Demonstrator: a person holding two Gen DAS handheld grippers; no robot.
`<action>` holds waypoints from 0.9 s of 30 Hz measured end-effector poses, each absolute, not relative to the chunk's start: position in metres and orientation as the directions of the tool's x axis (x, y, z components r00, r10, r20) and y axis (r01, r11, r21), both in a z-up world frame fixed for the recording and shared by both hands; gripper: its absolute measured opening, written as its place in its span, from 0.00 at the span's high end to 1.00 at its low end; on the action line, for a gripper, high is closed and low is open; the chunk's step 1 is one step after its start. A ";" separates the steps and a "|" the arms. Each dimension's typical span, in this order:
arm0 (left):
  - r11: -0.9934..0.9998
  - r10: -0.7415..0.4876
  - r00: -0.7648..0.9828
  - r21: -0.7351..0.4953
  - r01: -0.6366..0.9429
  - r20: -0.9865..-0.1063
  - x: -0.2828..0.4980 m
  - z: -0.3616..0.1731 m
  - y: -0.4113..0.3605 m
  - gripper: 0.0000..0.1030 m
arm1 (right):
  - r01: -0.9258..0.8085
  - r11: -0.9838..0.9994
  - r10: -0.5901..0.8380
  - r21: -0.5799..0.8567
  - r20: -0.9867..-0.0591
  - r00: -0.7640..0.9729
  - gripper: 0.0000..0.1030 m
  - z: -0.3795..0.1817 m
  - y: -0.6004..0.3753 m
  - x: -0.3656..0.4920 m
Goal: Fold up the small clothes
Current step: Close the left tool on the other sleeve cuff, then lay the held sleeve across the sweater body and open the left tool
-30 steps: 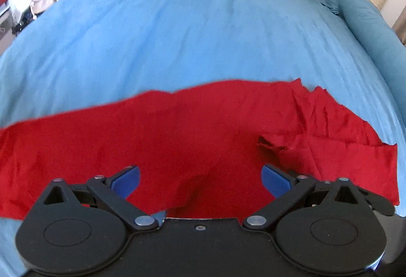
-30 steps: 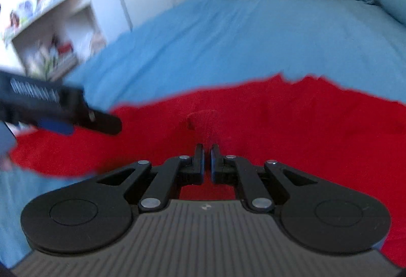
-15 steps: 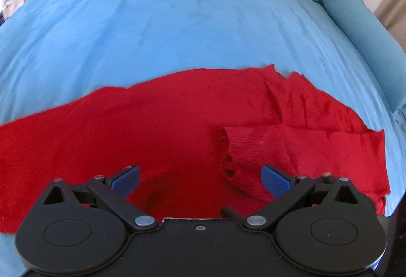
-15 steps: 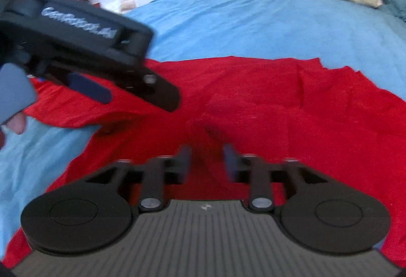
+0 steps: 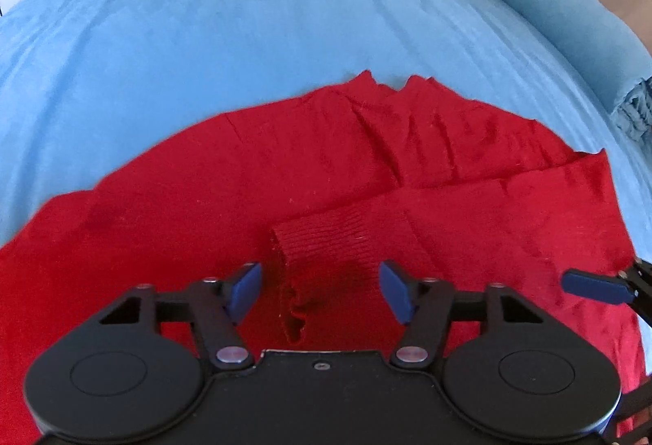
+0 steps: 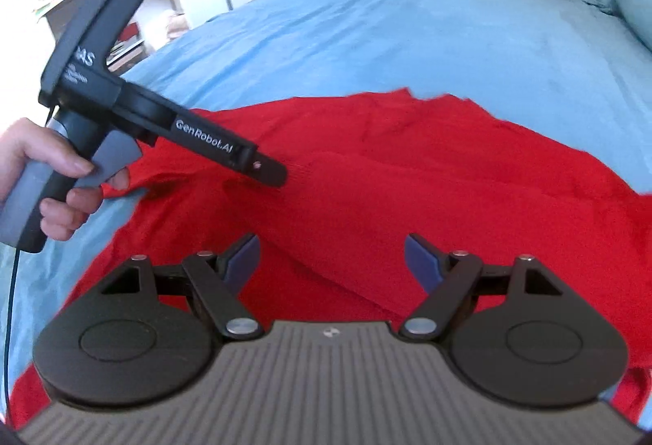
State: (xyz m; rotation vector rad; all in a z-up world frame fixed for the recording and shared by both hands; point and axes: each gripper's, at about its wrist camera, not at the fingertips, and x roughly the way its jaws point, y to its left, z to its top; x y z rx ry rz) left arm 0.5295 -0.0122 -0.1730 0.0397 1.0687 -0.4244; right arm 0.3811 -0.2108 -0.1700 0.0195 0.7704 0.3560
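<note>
The red sweater (image 5: 252,200) is being spread on the bed (image 5: 285,17). The left gripper (image 5: 320,292) is being closed around the folded-in cuff (image 5: 322,237), not yet pinching; the right gripper (image 6: 332,261) is being opened, empty. A shallow bite is being risked, dragging the sleeve askew.

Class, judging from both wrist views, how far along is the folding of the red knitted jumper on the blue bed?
Done: one sleeve's ribbed cuff lies folded across the red knitted jumper. In hand: nothing; the right tool has just opened, empty, while the left tool has been closing astride that cuff. Left: the jumper still lies spread wide on the blue bedcover.
</note>
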 end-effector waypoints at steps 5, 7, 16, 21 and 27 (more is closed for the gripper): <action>0.929 -0.274 0.444 -0.116 0.350 -0.853 0.531 -0.176 -0.021 0.71 | -0.249 0.953 0.298 0.172 -0.685 0.665 0.09 -0.181 -0.221 0.378; 0.931 -0.265 0.438 -0.109 0.349 -0.859 0.531 -0.175 -0.024 0.94 | -0.237 0.955 0.294 0.180 -0.685 0.667 0.09 -0.183 -0.222 0.373; 0.947 -0.219 0.531 -0.047 0.319 -0.819 0.518 -0.139 -0.020 0.95 | -0.233 0.959 0.279 0.160 -0.669 0.688 0.09 -0.174 -0.218 0.372; 0.971 -0.138 0.586 0.007 0.237 -0.798 0.513 -0.127 0.009 0.95 | -0.242 0.960 0.275 0.144 -0.658 0.701 0.09 -0.165 -0.220 0.372; 0.982 -0.066 0.586 0.053 0.183 -0.808 0.513 -0.148 0.028 0.95 | -0.217 0.965 0.258 0.146 -0.671 0.695 0.09 -0.172 -0.224 0.373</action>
